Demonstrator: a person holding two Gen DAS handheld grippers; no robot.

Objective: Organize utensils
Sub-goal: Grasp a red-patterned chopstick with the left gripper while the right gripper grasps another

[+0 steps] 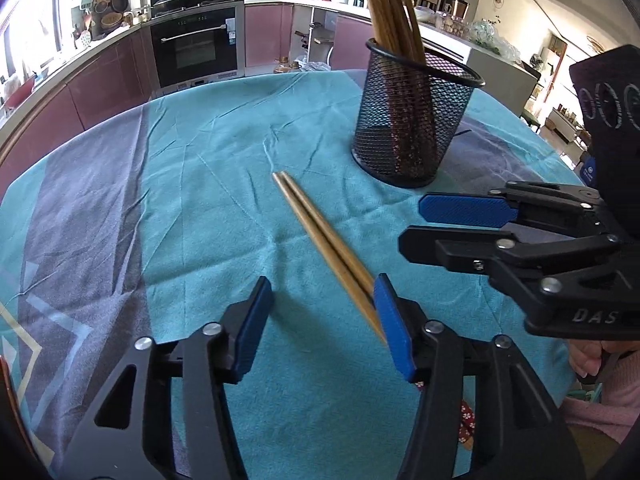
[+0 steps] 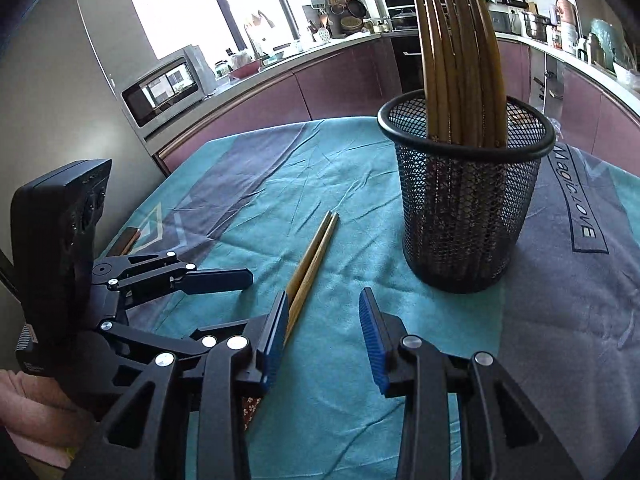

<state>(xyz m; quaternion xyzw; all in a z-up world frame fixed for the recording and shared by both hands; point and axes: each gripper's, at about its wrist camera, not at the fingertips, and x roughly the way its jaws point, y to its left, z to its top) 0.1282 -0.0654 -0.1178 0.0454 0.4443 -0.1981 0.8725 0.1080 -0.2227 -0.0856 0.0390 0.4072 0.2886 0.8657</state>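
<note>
Two wooden chopsticks (image 1: 320,236) (image 2: 312,260) lie side by side on the teal tablecloth (image 1: 208,184). A black mesh holder (image 1: 412,120) (image 2: 464,208) stands behind them with several more chopsticks (image 1: 392,12) (image 2: 456,60) upright in it. My left gripper (image 1: 324,324) (image 2: 240,300) is open over the pair's near end, which rests against the inner face of its right pad (image 1: 394,332). My right gripper (image 2: 324,336) (image 1: 412,224) is open just to the right of the pair, whose near end is hidden behind its left pad (image 2: 276,336). Nothing lies between its pads.
The two grippers sit close together at the table's near edge. A red floral item (image 1: 466,428) lies under them by a person's pink sleeve (image 1: 600,400). A flat brown object (image 2: 128,240) lies at the cloth's left edge. Kitchen counters and an oven (image 1: 196,44) ring the table.
</note>
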